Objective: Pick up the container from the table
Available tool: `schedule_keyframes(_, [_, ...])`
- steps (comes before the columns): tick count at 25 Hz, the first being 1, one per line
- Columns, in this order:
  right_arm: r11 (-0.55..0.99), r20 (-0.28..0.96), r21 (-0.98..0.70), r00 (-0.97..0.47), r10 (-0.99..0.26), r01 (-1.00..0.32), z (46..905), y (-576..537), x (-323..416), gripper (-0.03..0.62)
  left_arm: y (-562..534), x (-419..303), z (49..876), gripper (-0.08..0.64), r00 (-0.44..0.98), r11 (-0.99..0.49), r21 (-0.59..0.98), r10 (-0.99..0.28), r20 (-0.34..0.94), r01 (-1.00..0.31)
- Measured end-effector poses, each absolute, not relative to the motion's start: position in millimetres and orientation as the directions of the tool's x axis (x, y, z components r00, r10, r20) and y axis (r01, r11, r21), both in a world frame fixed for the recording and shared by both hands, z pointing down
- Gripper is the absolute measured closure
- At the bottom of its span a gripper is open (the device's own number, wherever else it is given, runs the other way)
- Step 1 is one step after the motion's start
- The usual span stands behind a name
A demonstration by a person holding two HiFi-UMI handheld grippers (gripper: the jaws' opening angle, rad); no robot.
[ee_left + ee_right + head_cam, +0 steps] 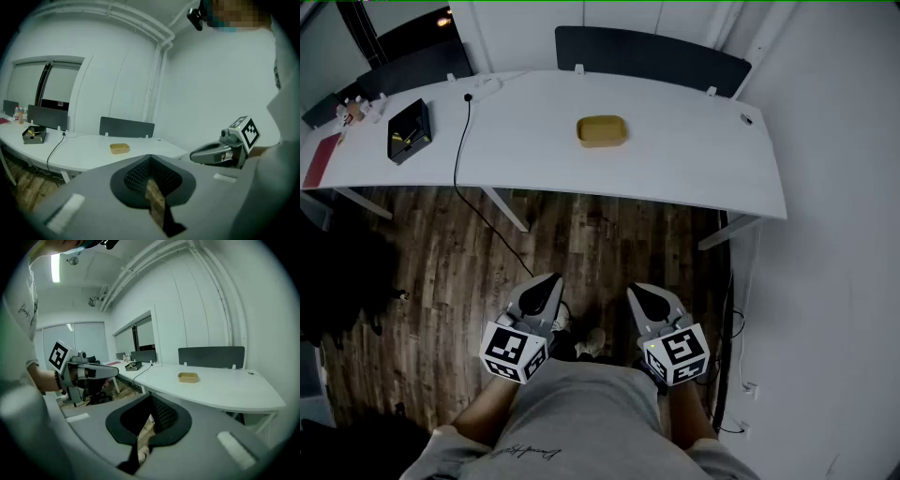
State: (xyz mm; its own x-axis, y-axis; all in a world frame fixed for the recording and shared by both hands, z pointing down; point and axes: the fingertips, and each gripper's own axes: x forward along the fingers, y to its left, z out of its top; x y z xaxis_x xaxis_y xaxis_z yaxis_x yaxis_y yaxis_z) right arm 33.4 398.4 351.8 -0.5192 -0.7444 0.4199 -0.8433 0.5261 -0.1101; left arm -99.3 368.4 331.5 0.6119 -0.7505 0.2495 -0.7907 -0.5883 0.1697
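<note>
Head view: both grippers hang low in front of the person's waist, over the wood floor (441,253) and well short of the table (694,173). The left gripper (551,279) and the right gripper (635,292) each have their jaws pressed together with nothing between them. The container (601,130), a shallow tan tray, sits on the white tabletop well ahead of both, roughly on the line between them. Its long axis runs across the table, left to right. Nothing shows inside it. The right gripper looks slightly the nearer (there is little in it). Far to the left stands a black box (409,131), open, with small yellowish bits inside that are too small to name. A dark cable (461,150) trails off the table edge beside it.

Left gripper view: the jaws meet tip to tip, with only a sliver of floor seen through them. The container lies far beyond and a little left of the tips. The right gripper floats level alongside.

Right gripper view: its jaws are likewise closed and empty. The container rests ahead and somewhat right of the tips, apart from everything else on the table. Any pickup must first cross the gap and part the jaws.
</note>
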Motion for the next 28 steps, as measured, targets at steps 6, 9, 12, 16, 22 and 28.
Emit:
schedule_keyframes(6, [0.532, 0.418, -0.102, -0.522, -0.744, -0.841, 348.1, 402.9, 29.0, 0.578, 373.7, -102.4, 327.2, 0.561, 0.612, -0.588, 0.171, -0.751, 0.246, -0.790])
schedule_keyframes(9, [0.537, 0.414, -0.102, -0.527, -0.742, -0.837, 347.3, 402.3, 27.2, 0.578, 374.2, -103.5, 326.8, 0.560, 0.610, -0.586, 0.171, -0.754, 0.245, -0.792])
schedule_keyframes(12, [0.541, 0.411, -0.109, -0.533, -0.740, -0.834, 346.8, 402.2, 24.9, 0.578, 375.3, -104.4, 326.8, 0.560, 0.607, -0.582, 0.172, -0.754, 0.250, -0.794])
schedule_keyframes(16, [0.552, 0.379, -0.116, -0.551, -0.744, -0.826, 339.3, 402.9, 21.9, 0.577, 375.7, -103.2, 324.8, 0.560, 0.603, -0.580, 0.165, -0.756, 0.256, -0.797])
schedule_keyframes(22, [0.561, 0.370, -0.112, -0.558, -0.743, -0.820, 336.3, 407.8, 23.5, 0.577, 381.0, -99.6, 320.9, 0.561, 0.599, -0.582, 0.148, -0.759, 0.255, -0.800])
schedule_keyframes(28, [0.574, 0.372, -0.112, -0.569, -0.733, -0.812, 336.8, 409.3, 24.5, 0.577, 384.2, -97.9, 319.1, 0.561, 0.601, -0.583, 0.149, -0.759, 0.250, -0.799])
